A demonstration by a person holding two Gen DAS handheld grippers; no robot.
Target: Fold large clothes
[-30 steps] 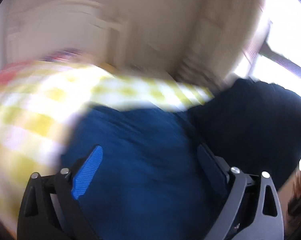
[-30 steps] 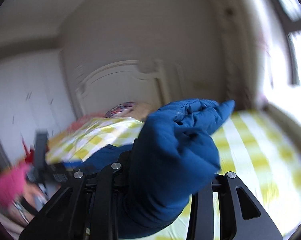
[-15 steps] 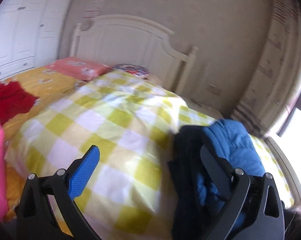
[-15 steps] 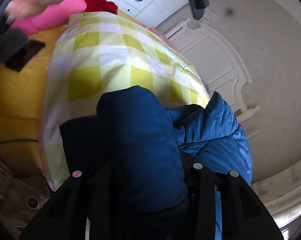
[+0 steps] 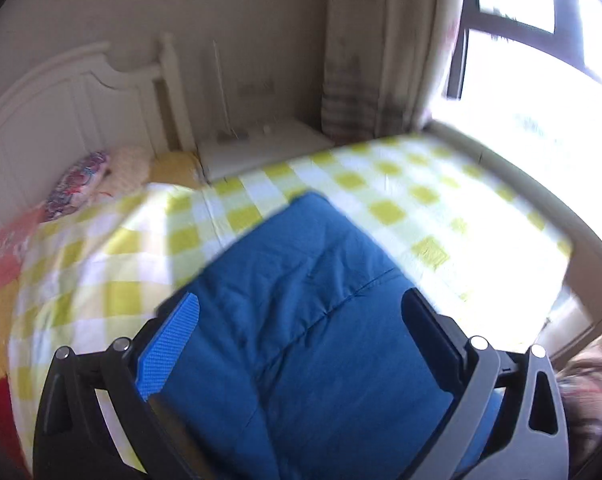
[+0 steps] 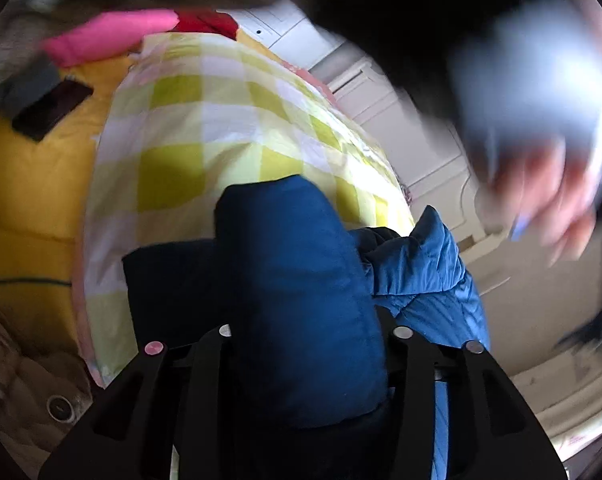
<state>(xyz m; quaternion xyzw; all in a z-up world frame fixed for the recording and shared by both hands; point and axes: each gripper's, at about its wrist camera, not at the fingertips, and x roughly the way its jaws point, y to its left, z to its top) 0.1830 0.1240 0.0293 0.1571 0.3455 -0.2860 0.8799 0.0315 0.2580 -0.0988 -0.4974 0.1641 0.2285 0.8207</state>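
Observation:
A blue padded jacket (image 5: 309, 320) lies on a bed with a yellow-and-white checked cover (image 5: 401, 192). In the left wrist view my left gripper (image 5: 301, 320) is open, its fingers spread wide over the jacket's flat panel, one blue pad (image 5: 169, 344) at the left. In the right wrist view my right gripper (image 6: 309, 332) is shut on a thick fold of the jacket (image 6: 301, 300), which bulges out between the fingers. More jacket (image 6: 425, 264) shows crumpled to its right.
A white headboard (image 5: 61, 112) and pillows (image 5: 77, 184) stand at the back left, a bright window (image 5: 541, 80) at the right. The right wrist view shows pink cloth (image 6: 109, 36), a dark phone (image 6: 53, 108) on yellow bedding, and a blurred hand (image 6: 541, 120).
My left gripper has swung back over the jacket, still open. My right gripper keeps its hold on the fold; the view has shifted and a blurred hand has come in at the right.

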